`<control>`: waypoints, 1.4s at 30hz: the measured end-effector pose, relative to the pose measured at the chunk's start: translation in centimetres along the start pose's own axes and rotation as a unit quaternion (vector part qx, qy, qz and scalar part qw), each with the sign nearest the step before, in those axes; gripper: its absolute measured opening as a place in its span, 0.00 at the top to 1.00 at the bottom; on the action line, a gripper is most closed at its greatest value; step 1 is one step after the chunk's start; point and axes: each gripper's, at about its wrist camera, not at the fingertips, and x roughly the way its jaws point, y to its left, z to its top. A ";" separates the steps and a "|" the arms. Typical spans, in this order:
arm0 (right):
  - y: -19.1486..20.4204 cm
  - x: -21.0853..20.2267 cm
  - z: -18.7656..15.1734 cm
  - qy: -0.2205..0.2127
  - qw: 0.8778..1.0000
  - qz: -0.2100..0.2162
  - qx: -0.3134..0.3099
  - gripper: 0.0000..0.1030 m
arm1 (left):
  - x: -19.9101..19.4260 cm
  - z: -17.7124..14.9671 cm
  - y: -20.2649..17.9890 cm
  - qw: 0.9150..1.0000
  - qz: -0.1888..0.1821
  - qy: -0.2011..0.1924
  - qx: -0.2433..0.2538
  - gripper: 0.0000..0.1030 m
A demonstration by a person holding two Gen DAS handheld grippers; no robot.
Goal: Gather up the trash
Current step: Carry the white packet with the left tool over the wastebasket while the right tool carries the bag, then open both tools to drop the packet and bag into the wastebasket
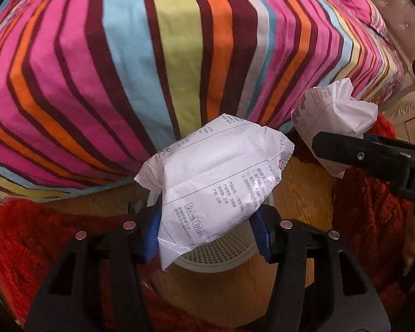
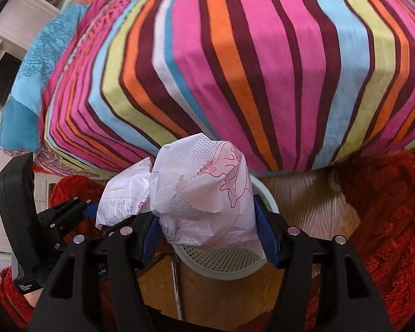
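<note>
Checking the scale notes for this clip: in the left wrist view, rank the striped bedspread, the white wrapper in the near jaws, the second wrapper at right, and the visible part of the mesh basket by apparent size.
1. Striped bedspread
2. White wrapper, enlarged by nearness
3. Second wrapper and mesh basket: unsure, since the basket is mostly hidden

left gripper (image 1: 207,232): points steeply down, blue pads clamped on a white packet (image 1: 218,177)
right gripper (image 2: 207,235): at the left one's 2 o'clock, clamped on a crumpled wrapper (image 2: 207,188)

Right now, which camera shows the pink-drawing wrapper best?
The right wrist view: the pink-drawing wrapper fills its middle, pink lines facing the camera. The left wrist view shows it small, near the right edge, printed back only.
</note>
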 end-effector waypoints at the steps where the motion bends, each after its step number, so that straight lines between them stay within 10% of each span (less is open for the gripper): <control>1: -0.2 0.3 -0.1 0.008 1.000 0.002 0.006 0.44 | 0.4 0.0 -0.2 1.000 0.000 0.008 0.003 0.47; 42: -4.6 10.7 -2.0 0.203 0.970 0.007 0.133 0.44 | 10.5 -0.4 0.5 0.981 0.000 0.192 -0.024 0.47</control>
